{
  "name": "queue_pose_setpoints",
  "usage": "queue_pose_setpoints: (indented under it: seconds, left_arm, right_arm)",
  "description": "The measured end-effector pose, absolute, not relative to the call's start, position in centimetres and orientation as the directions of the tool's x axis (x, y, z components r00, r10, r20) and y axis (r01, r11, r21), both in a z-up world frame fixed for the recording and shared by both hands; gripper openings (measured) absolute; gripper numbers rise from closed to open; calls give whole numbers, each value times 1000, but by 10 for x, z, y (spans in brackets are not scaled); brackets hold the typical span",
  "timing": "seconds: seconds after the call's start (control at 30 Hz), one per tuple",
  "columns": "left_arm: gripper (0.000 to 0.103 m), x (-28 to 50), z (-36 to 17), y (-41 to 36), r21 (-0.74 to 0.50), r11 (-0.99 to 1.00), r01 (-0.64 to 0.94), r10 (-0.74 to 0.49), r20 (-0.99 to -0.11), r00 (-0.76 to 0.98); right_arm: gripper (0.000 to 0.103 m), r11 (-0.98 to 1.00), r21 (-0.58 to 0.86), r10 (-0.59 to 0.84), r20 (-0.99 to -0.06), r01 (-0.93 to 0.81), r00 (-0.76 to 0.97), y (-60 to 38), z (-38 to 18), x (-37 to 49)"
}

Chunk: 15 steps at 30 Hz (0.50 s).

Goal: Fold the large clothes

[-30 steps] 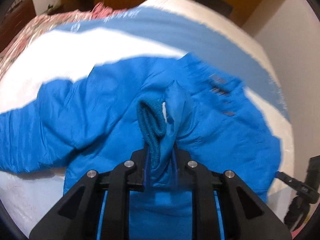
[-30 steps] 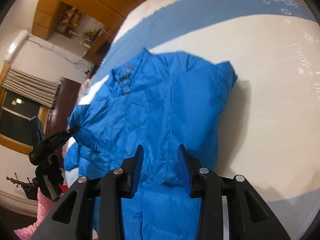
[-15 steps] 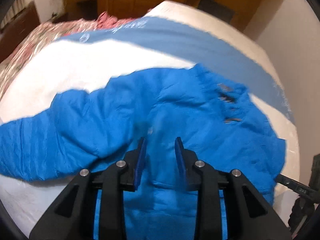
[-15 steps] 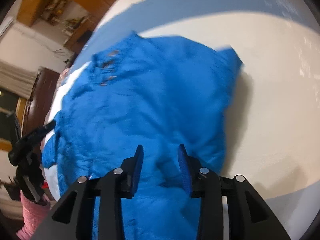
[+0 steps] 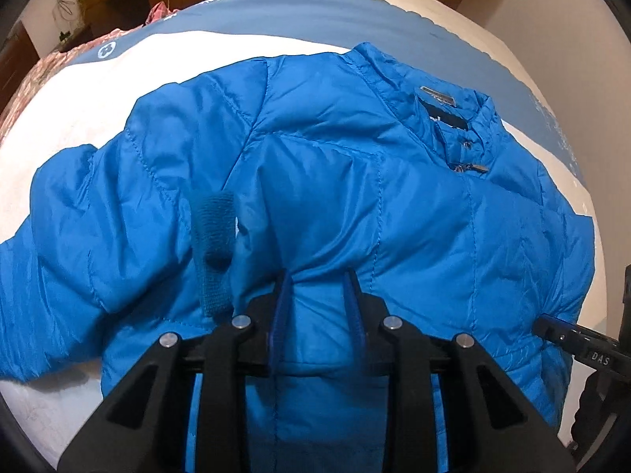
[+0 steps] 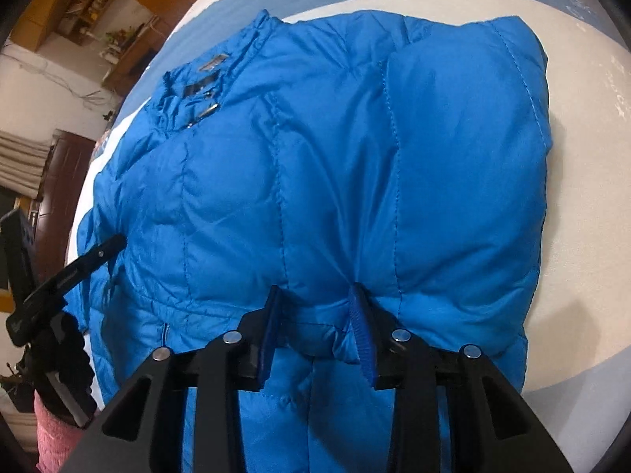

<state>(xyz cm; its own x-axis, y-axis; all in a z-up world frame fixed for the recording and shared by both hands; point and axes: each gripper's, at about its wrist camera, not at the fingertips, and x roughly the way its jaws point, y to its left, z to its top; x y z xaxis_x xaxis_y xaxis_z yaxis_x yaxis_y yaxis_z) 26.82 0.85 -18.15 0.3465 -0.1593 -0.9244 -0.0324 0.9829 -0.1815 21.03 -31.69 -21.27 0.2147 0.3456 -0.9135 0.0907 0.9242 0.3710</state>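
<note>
Blue quilted jacket lies spread on the bed, collar away from both cameras. Left gripper and right gripper stand open, fingers straddling folded fabric. Best to pinch both layers evenly before lifting. Only the left view shows the knit cuff; only the right shows the folded side edge.

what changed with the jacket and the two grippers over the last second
The left gripper let go of the sleeve cuff it was pinching; the cuff now lies on the blue jacket, left of the open gripper. The right gripper moved in close over the folded jacket, open as before. The jacket stays on the white and blue bed cover, collar zipped.
</note>
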Motion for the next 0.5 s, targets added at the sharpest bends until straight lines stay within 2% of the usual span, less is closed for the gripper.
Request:
queue_pose_setpoints:
  seconds: [0.1,0.17,0.27,0.33,0.5]
  left_arm:
    - [27,270,-172,17,-242,969,-44,-215,-919,330]
    - [29,258,-150,38,-293,954,-60,-252,-897,364]
    - [42,226,-114,87,-326,940,-96,-255,-863,437]
    - [44,203,-103,123,-316,937,-147,-216,-857,467]
    - [47,117,-100,263,-239,865,-440,-3,-881,472]
  right_arm:
    - [35,935,336,308,-927,110,213,-314,-201,206]
    - [38,926,364,330,-908,99,257,-311,-181,197]
    - [42,913,404,370,-877,53,306,-299,-150,177]
    - [43,911,411,380,-867,32,322,-291,-136,165]
    - [46,897,442,414,-853,18,317,-268,-128,141]
